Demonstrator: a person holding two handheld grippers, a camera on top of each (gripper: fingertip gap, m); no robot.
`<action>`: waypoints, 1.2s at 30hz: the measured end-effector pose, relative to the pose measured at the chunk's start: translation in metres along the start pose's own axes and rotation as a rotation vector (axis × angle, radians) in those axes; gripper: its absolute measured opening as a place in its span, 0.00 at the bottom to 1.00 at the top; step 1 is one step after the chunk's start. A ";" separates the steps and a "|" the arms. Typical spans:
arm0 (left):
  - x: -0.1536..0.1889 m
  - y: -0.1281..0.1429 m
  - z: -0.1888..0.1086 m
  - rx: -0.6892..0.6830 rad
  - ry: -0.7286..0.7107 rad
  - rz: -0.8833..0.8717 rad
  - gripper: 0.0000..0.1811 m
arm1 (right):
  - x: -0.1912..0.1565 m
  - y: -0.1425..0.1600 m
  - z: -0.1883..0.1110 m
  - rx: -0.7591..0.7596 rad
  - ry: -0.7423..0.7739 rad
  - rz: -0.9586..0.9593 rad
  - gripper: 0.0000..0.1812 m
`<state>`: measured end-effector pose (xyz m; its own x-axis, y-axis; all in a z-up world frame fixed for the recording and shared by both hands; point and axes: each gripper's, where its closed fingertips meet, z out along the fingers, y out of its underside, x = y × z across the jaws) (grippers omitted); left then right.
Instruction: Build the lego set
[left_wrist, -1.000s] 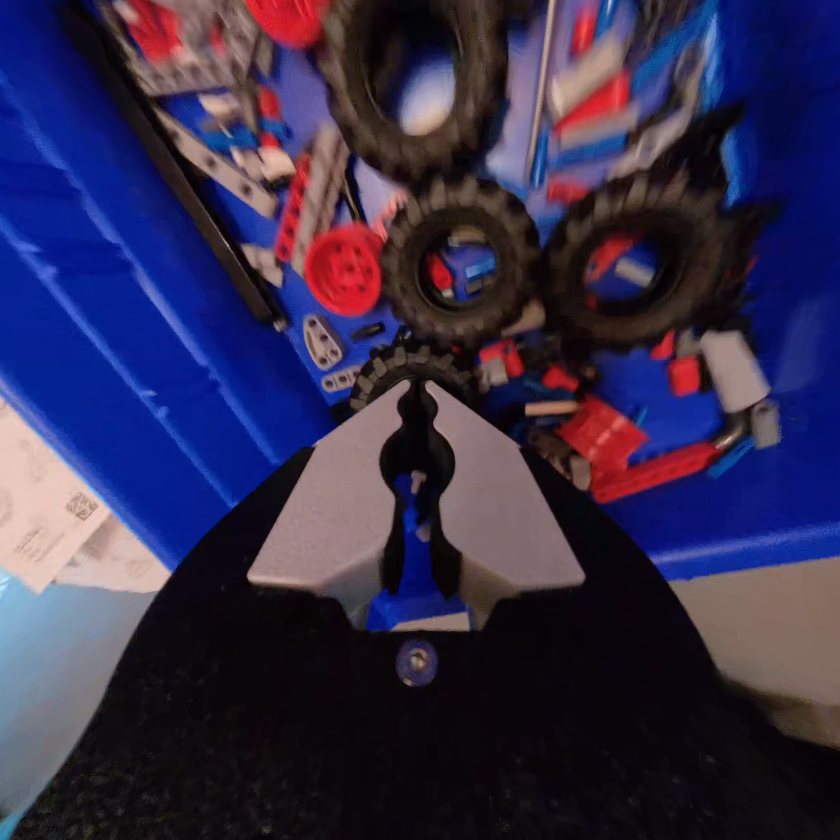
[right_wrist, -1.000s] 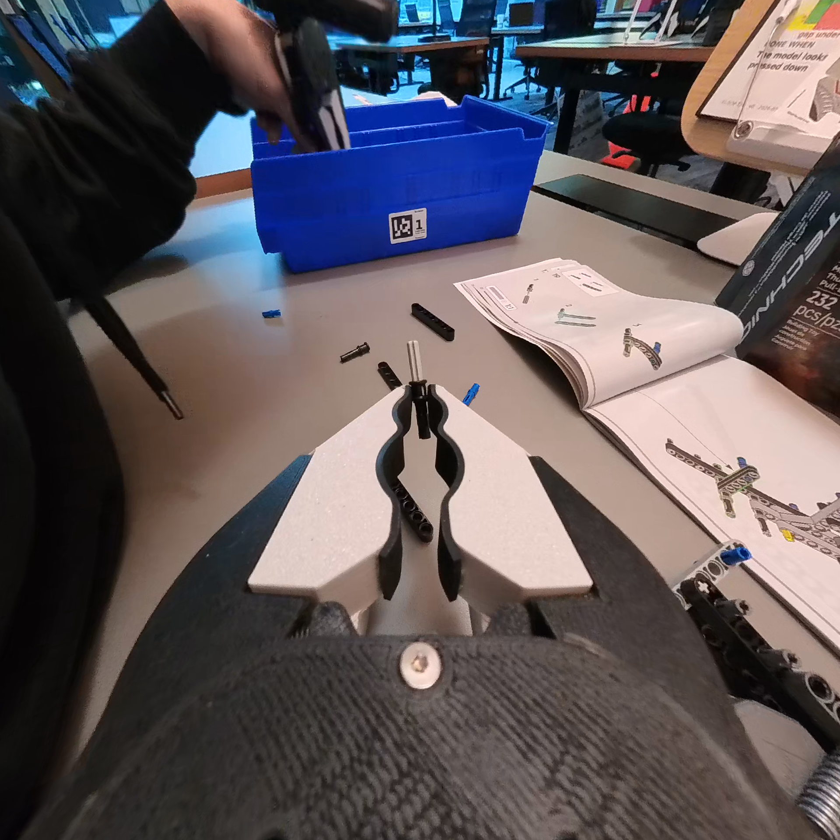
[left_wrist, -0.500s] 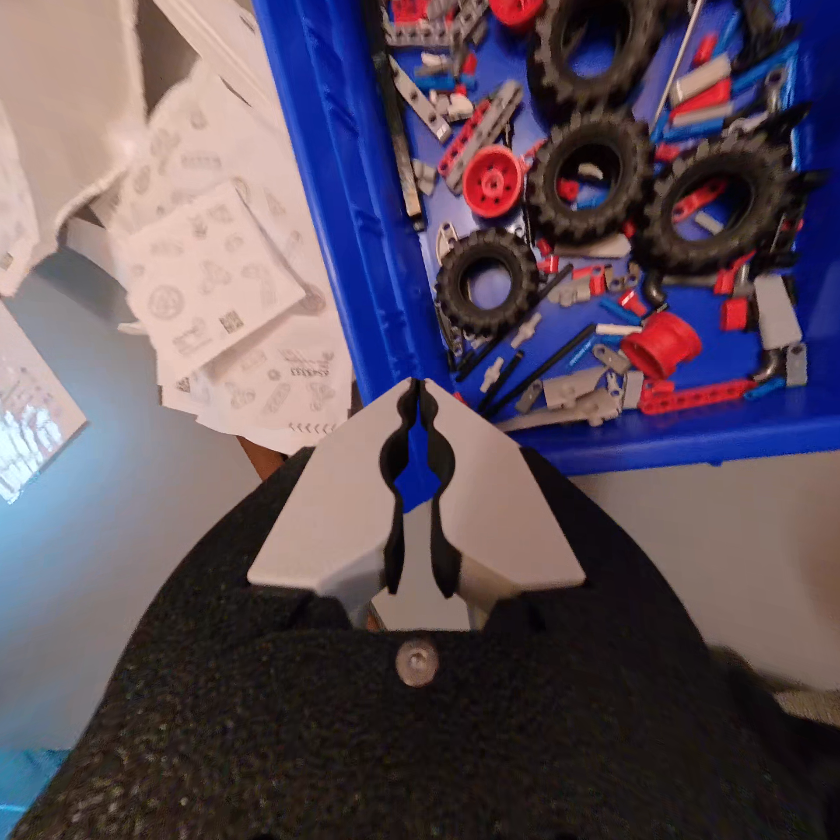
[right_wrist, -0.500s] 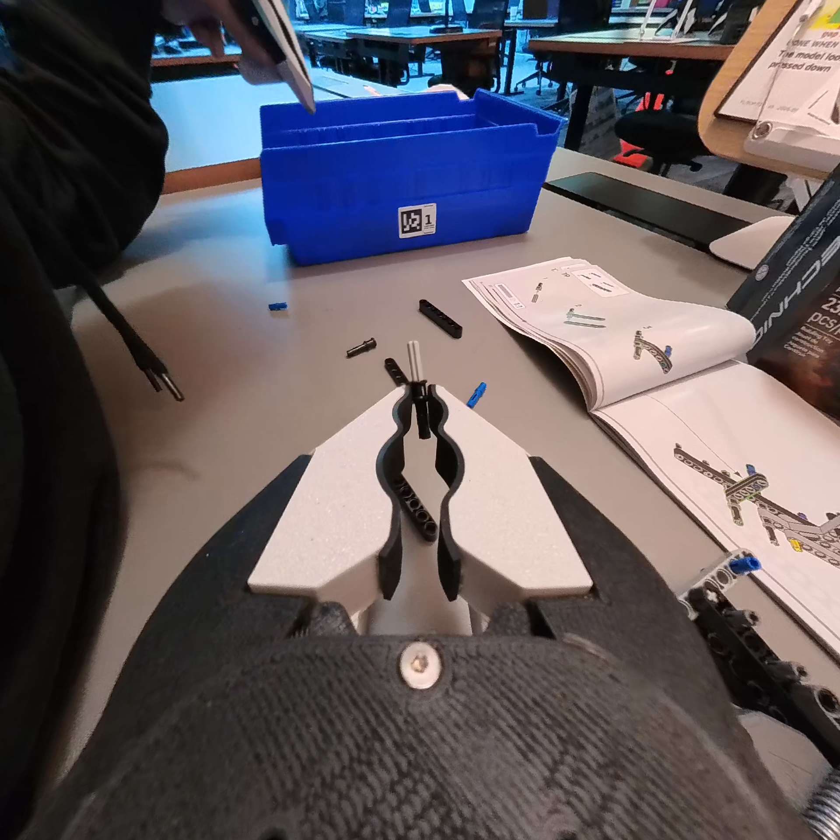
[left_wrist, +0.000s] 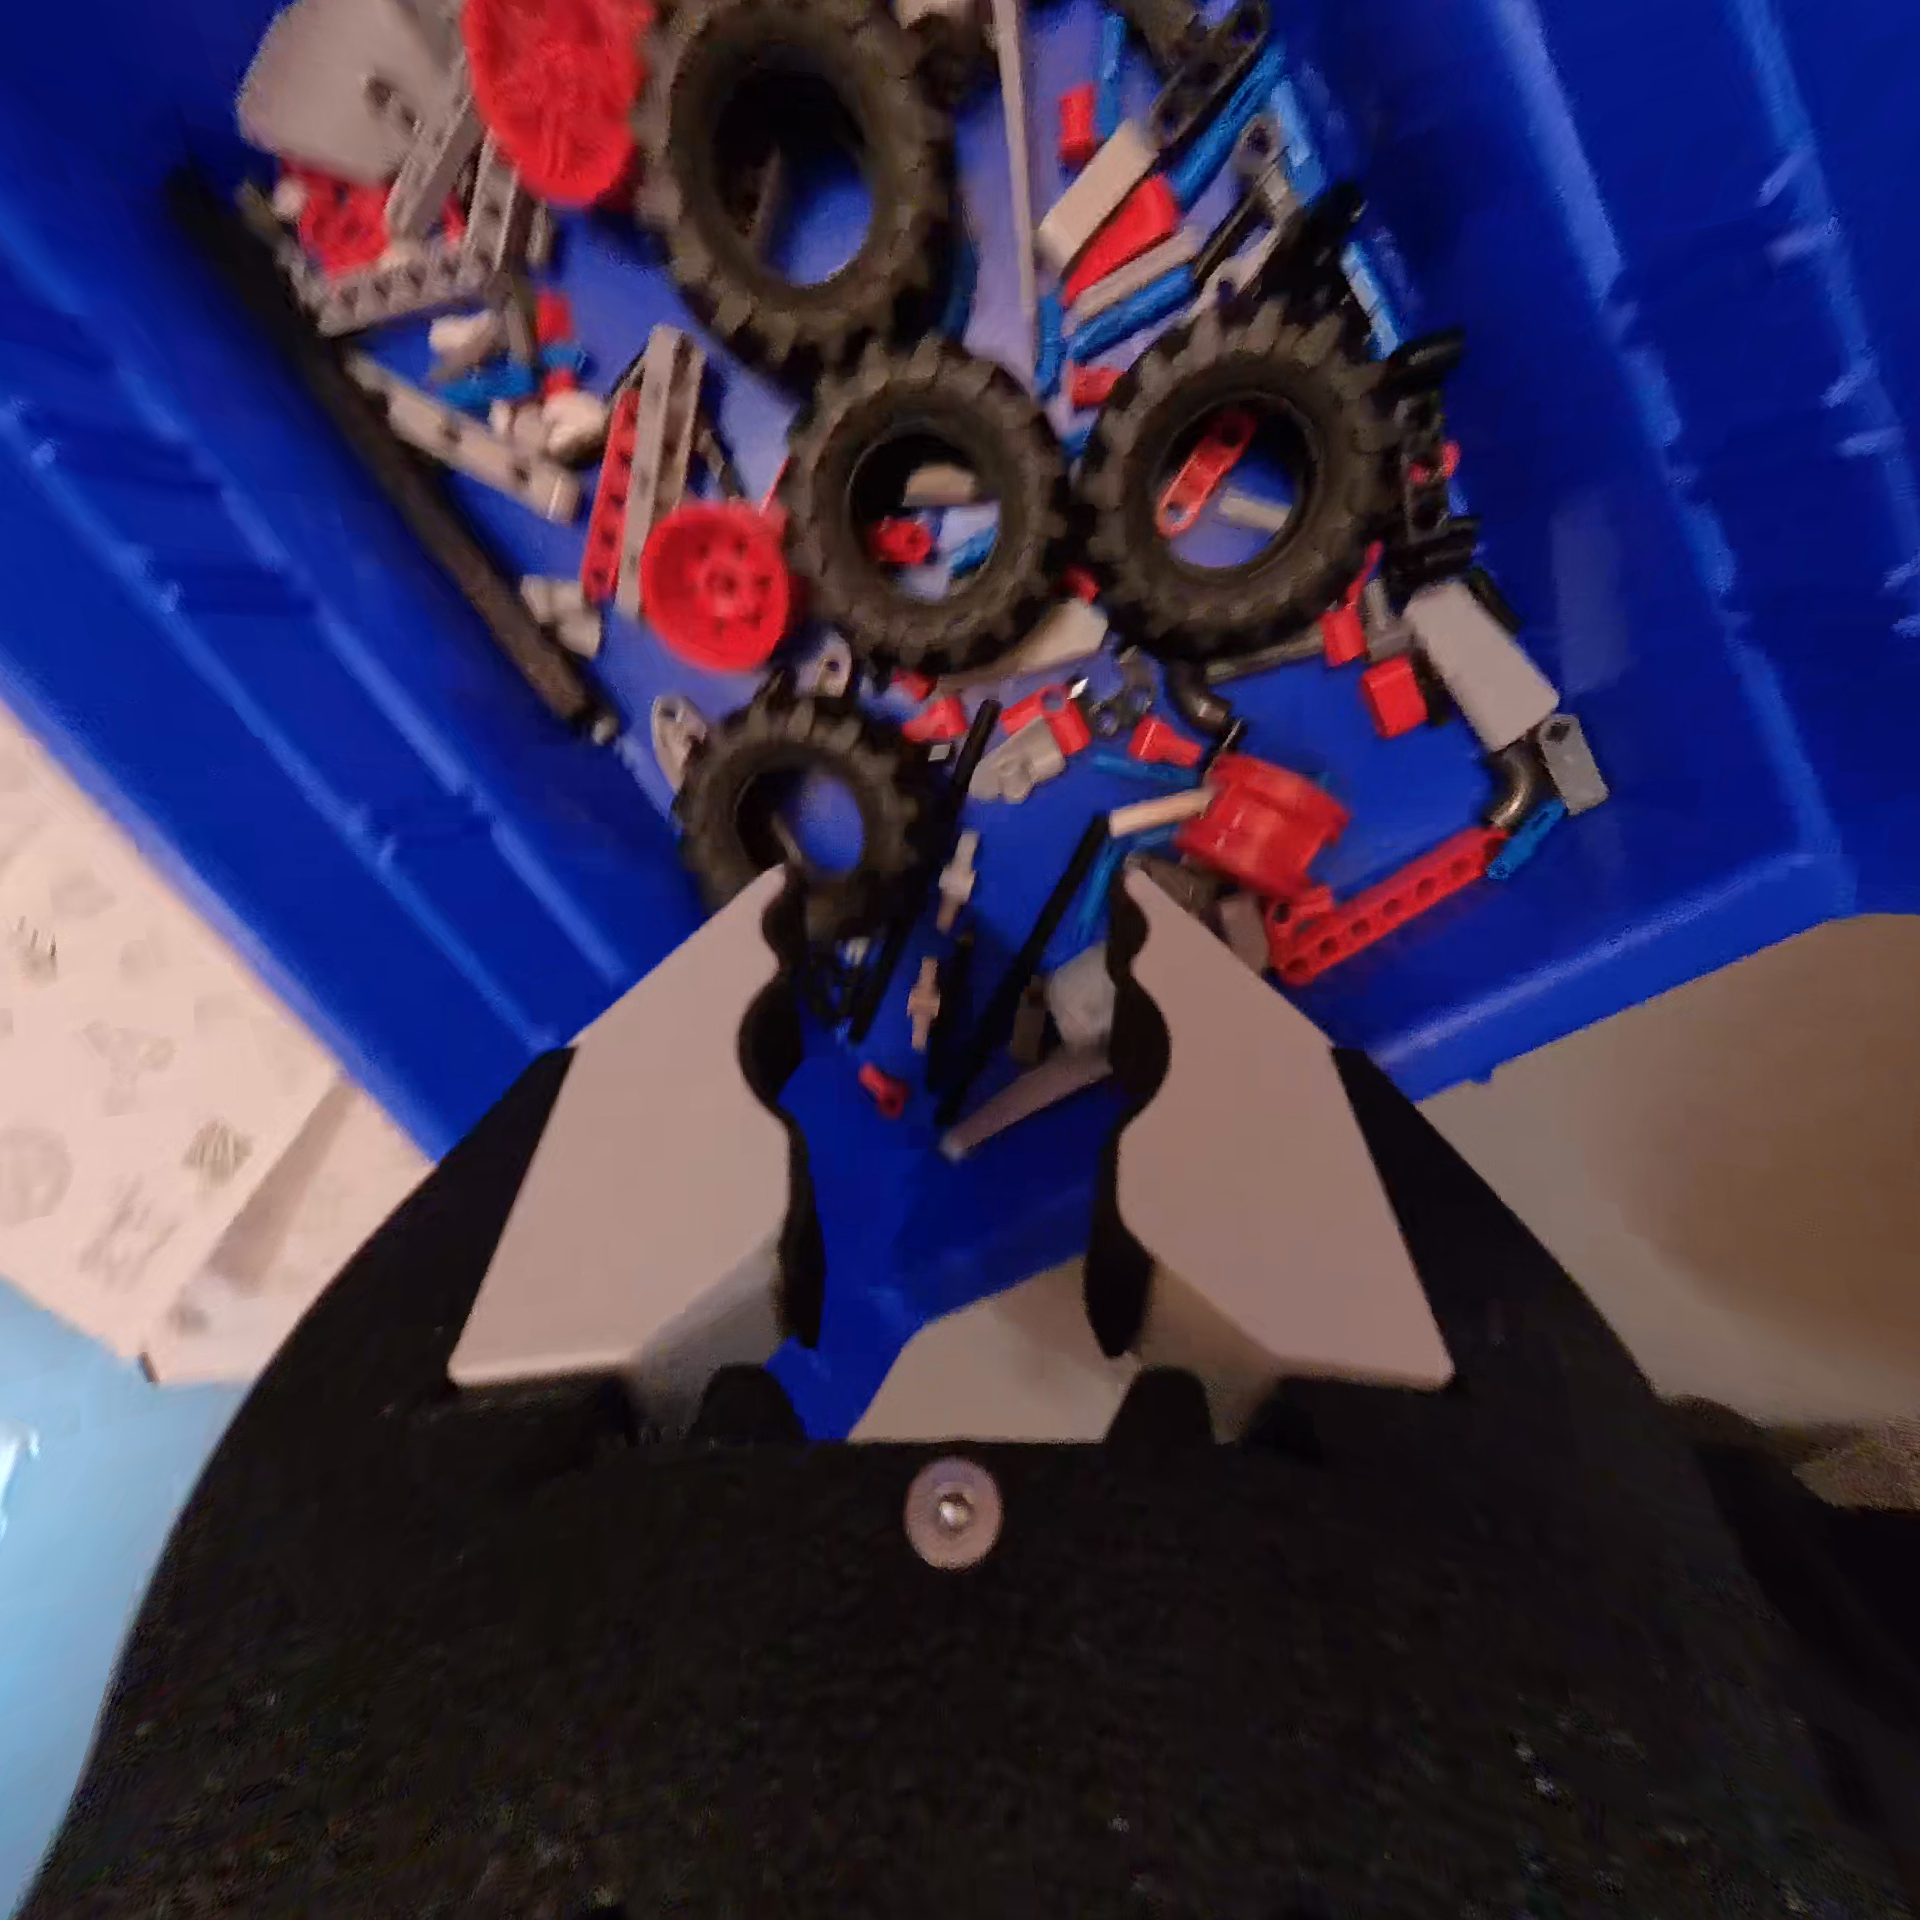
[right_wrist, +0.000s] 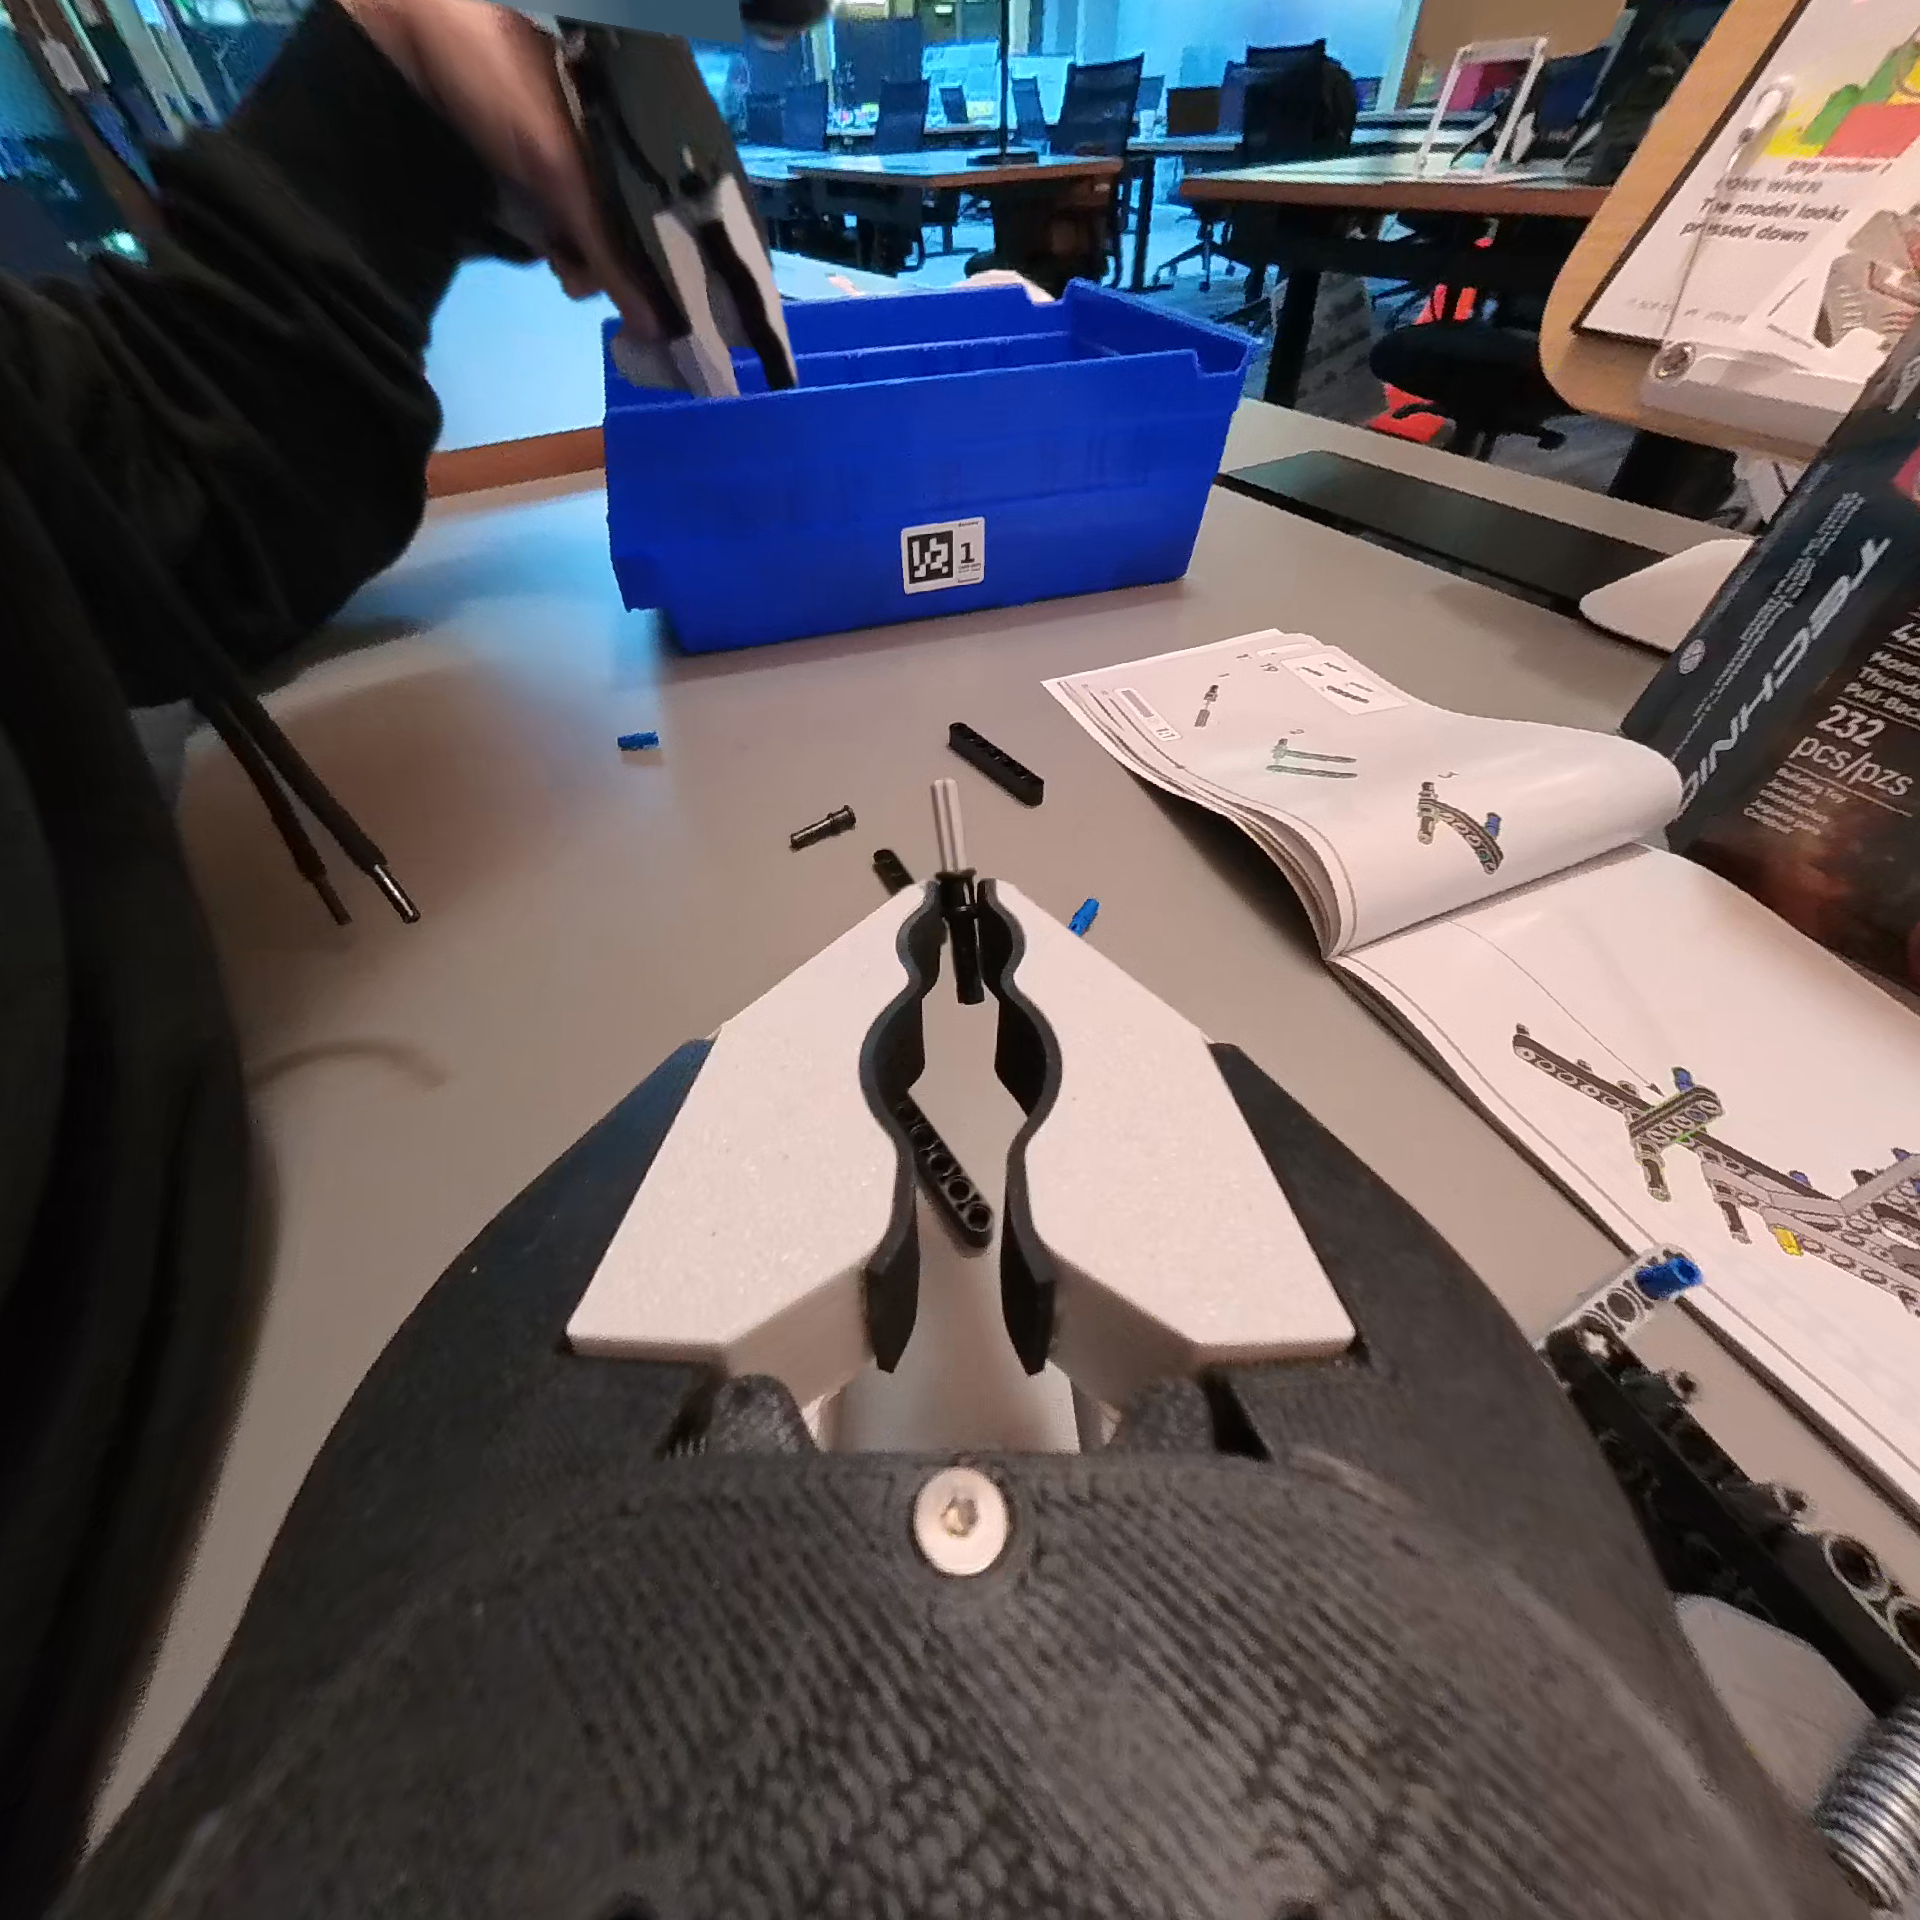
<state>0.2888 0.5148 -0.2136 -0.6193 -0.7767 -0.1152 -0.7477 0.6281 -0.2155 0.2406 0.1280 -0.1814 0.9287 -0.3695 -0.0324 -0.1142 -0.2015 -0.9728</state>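
My left gripper (left_wrist: 951, 904) is open and empty, reaching down into the blue bin (left_wrist: 343, 831), which holds several black tyres (left_wrist: 925, 509), red wheel hubs (left_wrist: 717, 587) and many small red, grey and black parts. Thin black axles (left_wrist: 1049, 935) and small grey pins (left_wrist: 958, 868) lie between its jaws. It also shows in the right wrist view (right_wrist: 727, 312), dipping into the bin (right_wrist: 1039, 468). My right gripper (right_wrist: 958, 894) is shut on a black pin with a grey axle end (right_wrist: 951, 842), held above the table.
On the grey table (right_wrist: 623, 987) lie a black beam (right_wrist: 995, 763), a black pin (right_wrist: 823, 828), two small blue pins (right_wrist: 637, 740), another black beam (right_wrist: 948, 1184), an open instruction booklet (right_wrist: 1455, 831), the set's dark box (right_wrist: 1808, 665) and a partial black assembly (right_wrist: 1714, 1475). Paper sheets (left_wrist: 114, 1091) lie beside the bin. My hands' fingertips stand some 40 cm from each other.
My left gripper has opened and moved down into the bin, over the axles and pins by the small tyre. My right gripper has held still with its pin.
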 end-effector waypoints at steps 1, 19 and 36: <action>0.003 -0.010 0.006 0.025 0.014 0.019 0.33 | 0.002 -0.001 -0.001 0.008 0.003 0.011 0.02; 0.008 -0.066 0.037 0.133 0.035 -0.047 0.44 | 0.006 -0.003 -0.003 0.025 -0.008 0.061 0.02; -0.042 -0.028 -0.021 0.084 -0.294 -0.175 0.31 | 0.003 -0.001 -0.002 0.013 -0.022 0.057 0.02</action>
<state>0.3309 0.5308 -0.1827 -0.3787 -0.8602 -0.3415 -0.8066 0.4877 -0.3340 0.2433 0.1256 -0.1799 0.9284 -0.3598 -0.0930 -0.1627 -0.1685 -0.9722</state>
